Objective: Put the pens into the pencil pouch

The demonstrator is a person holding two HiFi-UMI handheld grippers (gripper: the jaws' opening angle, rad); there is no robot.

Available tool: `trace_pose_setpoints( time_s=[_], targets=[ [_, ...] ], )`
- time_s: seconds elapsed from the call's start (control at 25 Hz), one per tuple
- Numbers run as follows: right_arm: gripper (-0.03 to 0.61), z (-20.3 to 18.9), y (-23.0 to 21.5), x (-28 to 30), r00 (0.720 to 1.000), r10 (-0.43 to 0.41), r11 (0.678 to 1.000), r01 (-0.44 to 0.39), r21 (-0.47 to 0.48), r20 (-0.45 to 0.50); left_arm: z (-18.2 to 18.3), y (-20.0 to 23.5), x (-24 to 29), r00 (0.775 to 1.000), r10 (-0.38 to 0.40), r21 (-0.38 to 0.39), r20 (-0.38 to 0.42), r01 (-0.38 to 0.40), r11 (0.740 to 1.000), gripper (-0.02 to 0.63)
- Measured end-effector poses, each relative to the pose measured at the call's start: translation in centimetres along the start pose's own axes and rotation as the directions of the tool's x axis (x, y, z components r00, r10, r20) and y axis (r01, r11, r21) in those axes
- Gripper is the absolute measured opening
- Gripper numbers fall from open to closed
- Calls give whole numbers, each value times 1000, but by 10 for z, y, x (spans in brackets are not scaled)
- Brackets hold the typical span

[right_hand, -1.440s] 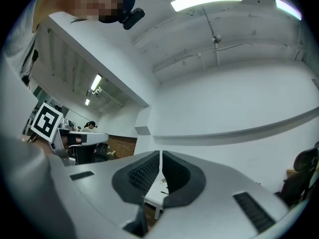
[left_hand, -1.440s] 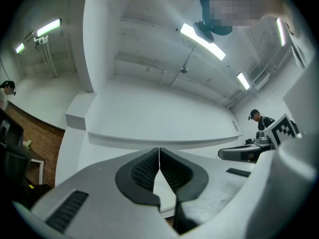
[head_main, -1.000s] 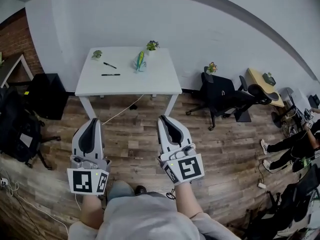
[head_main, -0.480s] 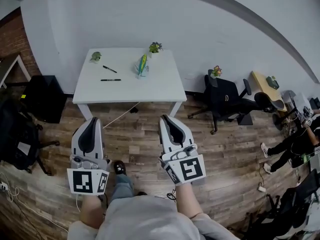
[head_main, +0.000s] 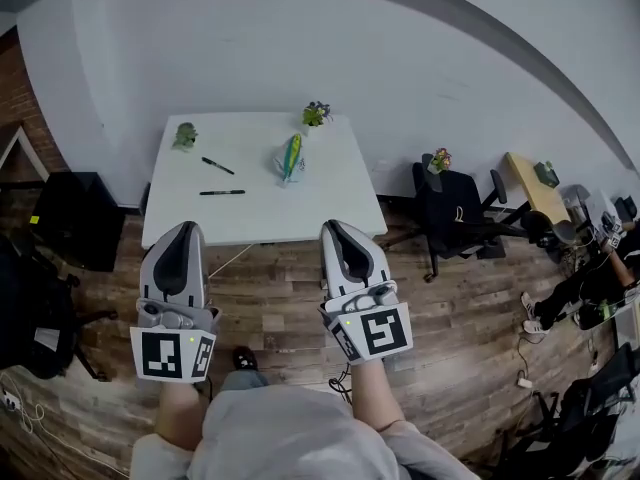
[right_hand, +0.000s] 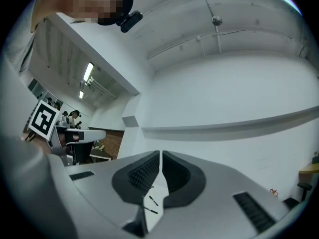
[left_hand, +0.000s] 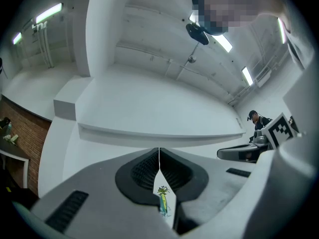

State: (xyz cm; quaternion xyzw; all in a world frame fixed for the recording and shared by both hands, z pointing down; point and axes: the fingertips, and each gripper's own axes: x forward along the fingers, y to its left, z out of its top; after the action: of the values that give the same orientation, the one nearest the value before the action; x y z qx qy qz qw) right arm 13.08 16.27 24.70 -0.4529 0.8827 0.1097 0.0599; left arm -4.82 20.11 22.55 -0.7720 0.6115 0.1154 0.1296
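At the far left a black cabinet [head_main: 75, 218] stands on the wooden floor [head_main: 280, 303], against the white wall. The left gripper [head_main: 181, 230] is held above the floor just short of the near left edge of the white table [head_main: 330, 198], its jaws pressed together with nothing between them. On the table's far left corner sits a small potted plant [head_main: 185, 135]. To its right two black pens lie apart from each other: the farther pen [head_main: 217, 166] is angled, and the nearer pen [head_main: 221, 192] lies roughly level across the tabletop. Right of them, past mid-table, is the green and yellow pencil pouch [head_main: 291, 157]; whether it is open is too small to tell. A second plant [head_main: 317, 114] sits just behind it at the far edge. The right gripper [head_main: 336, 228] is held at the table's near right edge, jaws likewise closed on nothing. Both pens are outside the pouch, well apart from either gripper. Farther right are a black office chair [head_main: 450, 203] and a seated person [head_main: 595, 283] at the frame's edge.
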Motion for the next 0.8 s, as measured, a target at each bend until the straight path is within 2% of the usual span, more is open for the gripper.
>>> trace_pose_setpoints(
  time_s=[0.4,0.8],
  targets=[
    [37,-27,4,98,1000,-25,1000,25,1,-3,-33,81,62,1000,-13,0,-7,13,1000,26],
    [37,-70,-12,135,992,-83,996,84,9,-100,-83,107,107,996,-65,-65,-66,60,996,26]
  ],
)
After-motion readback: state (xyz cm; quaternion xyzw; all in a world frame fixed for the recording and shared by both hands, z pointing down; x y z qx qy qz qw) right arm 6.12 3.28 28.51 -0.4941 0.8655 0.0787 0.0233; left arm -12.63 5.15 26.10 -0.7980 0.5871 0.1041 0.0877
